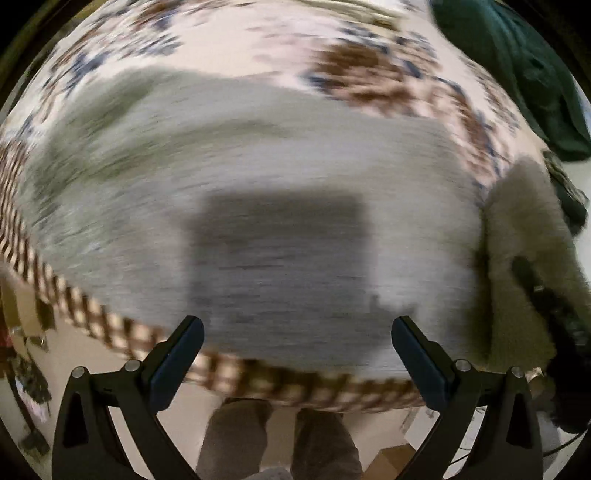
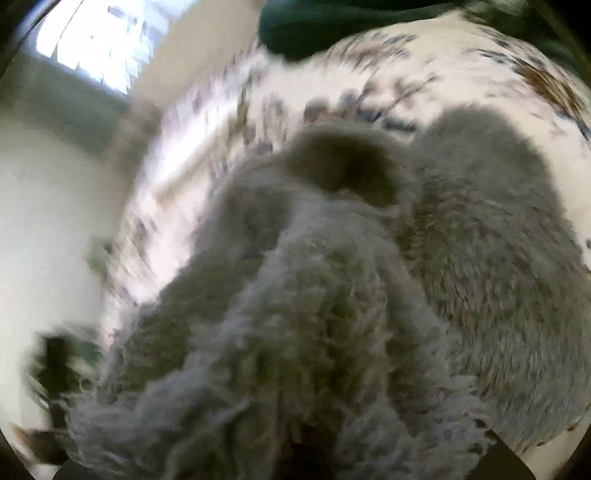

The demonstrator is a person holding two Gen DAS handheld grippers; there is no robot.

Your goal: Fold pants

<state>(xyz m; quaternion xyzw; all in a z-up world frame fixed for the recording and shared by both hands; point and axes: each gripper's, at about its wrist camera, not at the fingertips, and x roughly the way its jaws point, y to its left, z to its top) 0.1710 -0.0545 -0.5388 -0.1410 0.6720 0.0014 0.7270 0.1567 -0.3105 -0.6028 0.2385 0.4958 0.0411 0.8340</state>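
Floral bedspread (image 1: pixel 288 48) lies under our fluffy grey fleece pants (image 1: pixel 258 155). Our left gripper (image 1: pixel 297 354) hangs released; the right gripper's state we cannot tell, buried in fleece. The bunched fleece may slip and skew our fold.

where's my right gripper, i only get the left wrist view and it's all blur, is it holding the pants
Observer: The right wrist view is filled by bunched fluffy grey pants right at the lens; the right gripper's fingers are buried, so a grip looks likely but I cannot confirm it.
Operator: ok is the fabric lifted or flat over there
Observer: It rises in a heaped ridge towards the camera, with another part of the pants lying flatter on the floral bedspread to the right.
Operator: anything beyond the bed
Observer: A bright window shows at the upper left, and a dark green cloth lies along the top.
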